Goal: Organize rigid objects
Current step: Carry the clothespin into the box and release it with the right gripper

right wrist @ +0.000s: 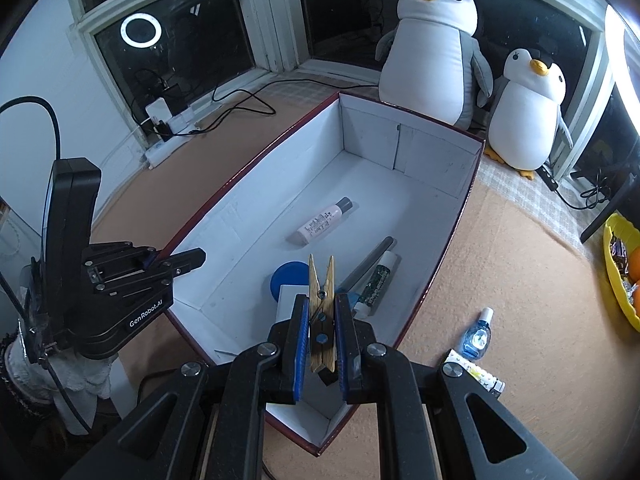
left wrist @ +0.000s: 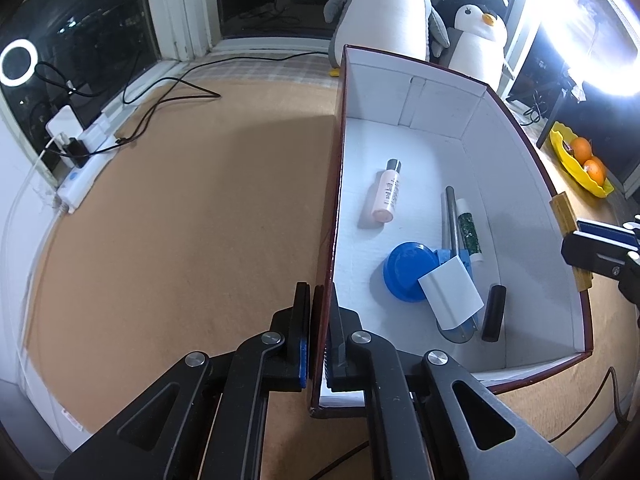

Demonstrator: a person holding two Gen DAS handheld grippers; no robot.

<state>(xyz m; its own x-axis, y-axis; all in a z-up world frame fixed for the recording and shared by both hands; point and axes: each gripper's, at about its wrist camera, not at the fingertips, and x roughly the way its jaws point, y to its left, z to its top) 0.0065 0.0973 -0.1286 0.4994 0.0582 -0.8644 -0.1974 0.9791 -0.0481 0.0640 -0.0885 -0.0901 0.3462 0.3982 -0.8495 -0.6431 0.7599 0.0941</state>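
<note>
A white-lined box with dark red outside (left wrist: 404,92) (right wrist: 400,184) stands on the tan table. Inside lie a pink bottle (left wrist: 386,191) (right wrist: 322,221), a blue lid (left wrist: 406,270) (right wrist: 290,274), a white card (left wrist: 450,294), a grey pen (left wrist: 451,220) (right wrist: 366,260), a green-labelled tube (left wrist: 469,230) (right wrist: 378,278) and a black stick (left wrist: 494,313). My left gripper (left wrist: 320,320) (right wrist: 176,260) is shut on the box's left wall. My right gripper (right wrist: 322,328) is shut on a wooden clothespin (right wrist: 321,312) held over the box's near end; it shows at the right edge in the left wrist view (left wrist: 568,224).
Outside the box on the right lie a small blue bottle (right wrist: 477,334) and a patterned tube (right wrist: 474,370). A yellow fruit bowl (left wrist: 578,160) (right wrist: 618,272) stands far right. Two penguin plushes (right wrist: 434,48) sit behind the box. A power strip with cables (left wrist: 80,160) lies at left.
</note>
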